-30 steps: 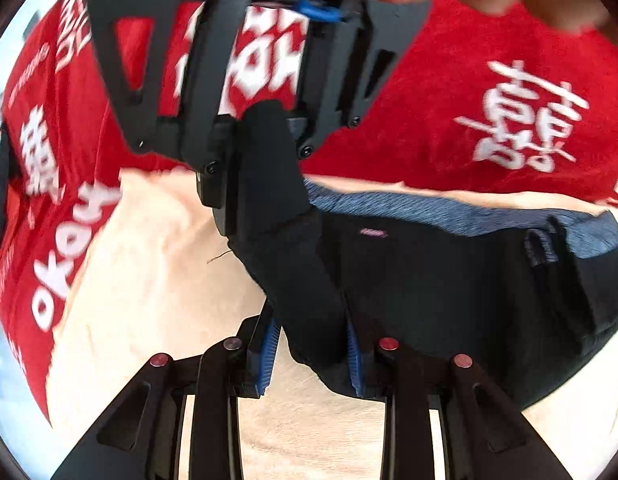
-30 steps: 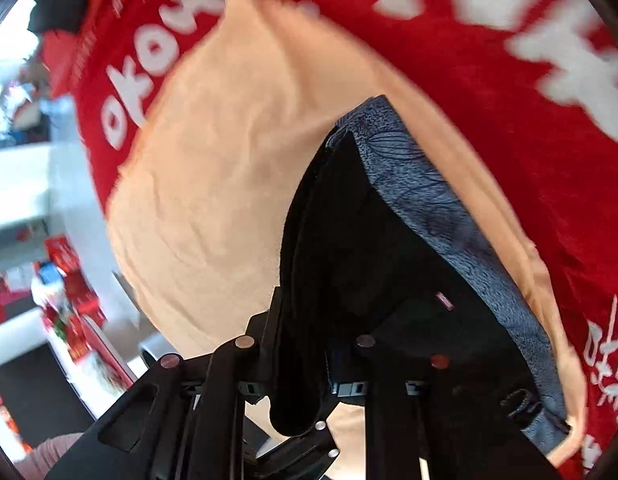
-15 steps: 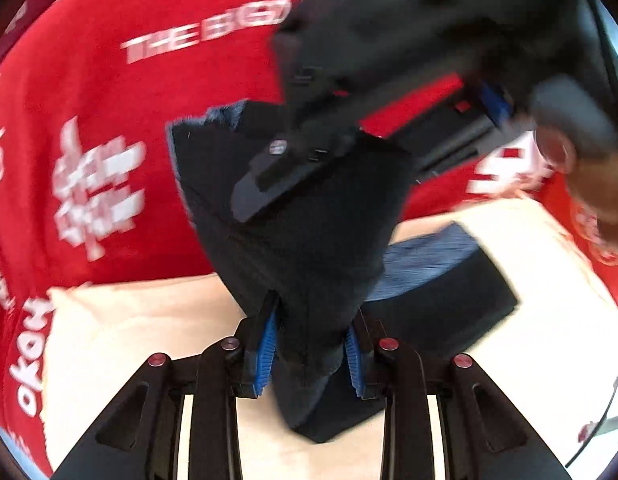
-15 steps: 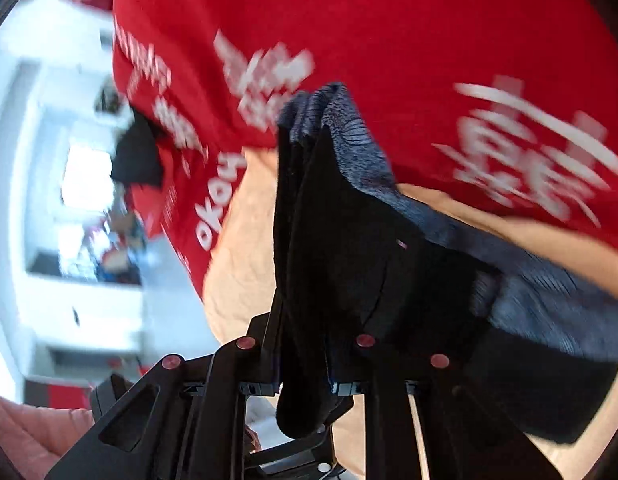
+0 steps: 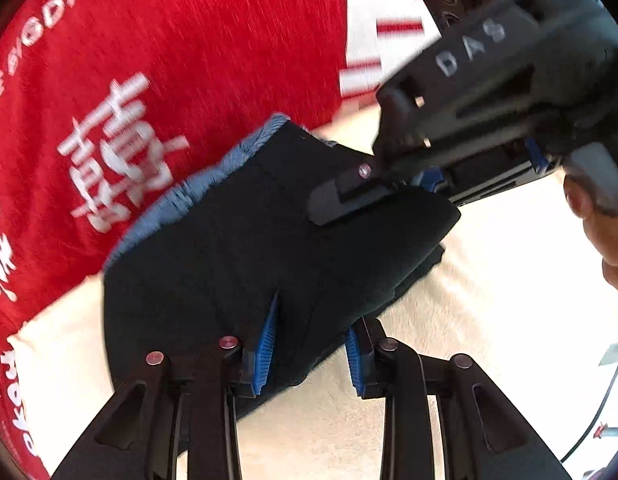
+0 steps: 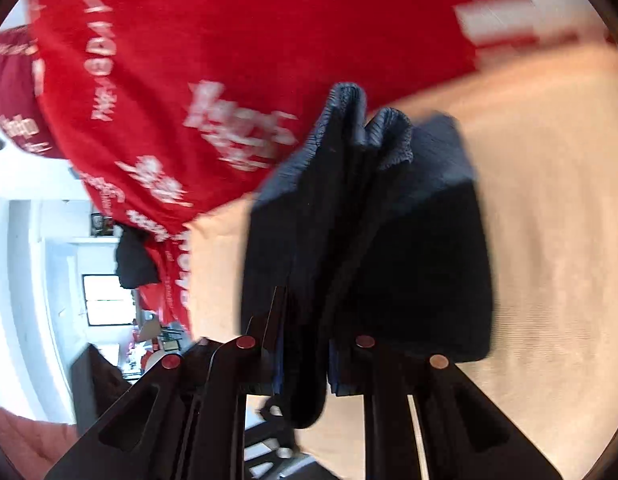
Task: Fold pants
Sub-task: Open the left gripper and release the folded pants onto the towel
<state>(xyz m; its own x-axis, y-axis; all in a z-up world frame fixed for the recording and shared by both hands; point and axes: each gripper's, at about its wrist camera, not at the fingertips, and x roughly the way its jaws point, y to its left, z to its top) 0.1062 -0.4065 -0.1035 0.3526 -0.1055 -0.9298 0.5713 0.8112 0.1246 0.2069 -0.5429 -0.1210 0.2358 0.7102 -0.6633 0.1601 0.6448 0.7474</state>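
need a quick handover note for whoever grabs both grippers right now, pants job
Left gripper: shut on the black pants with a blue-grey waistband, pinching the near edge.
Right gripper: shut on the same pants, gripping the stacked layers.
Pants: bunched into several layers, held over the cream cloth lying on the red printed cover.
Done: pants gathered into a folded bundle.
Left: lay the bundle flat on the cream cloth, release both grippers, probably tidy the edges.

"DAS" on right hand-held gripper (image 5: 373,196)

walls: white (image 6: 25,248); window: bright, lit (image 6: 105,300); surface: red printed cloth (image 5: 189,60) under cream cloth (image 5: 489,280)
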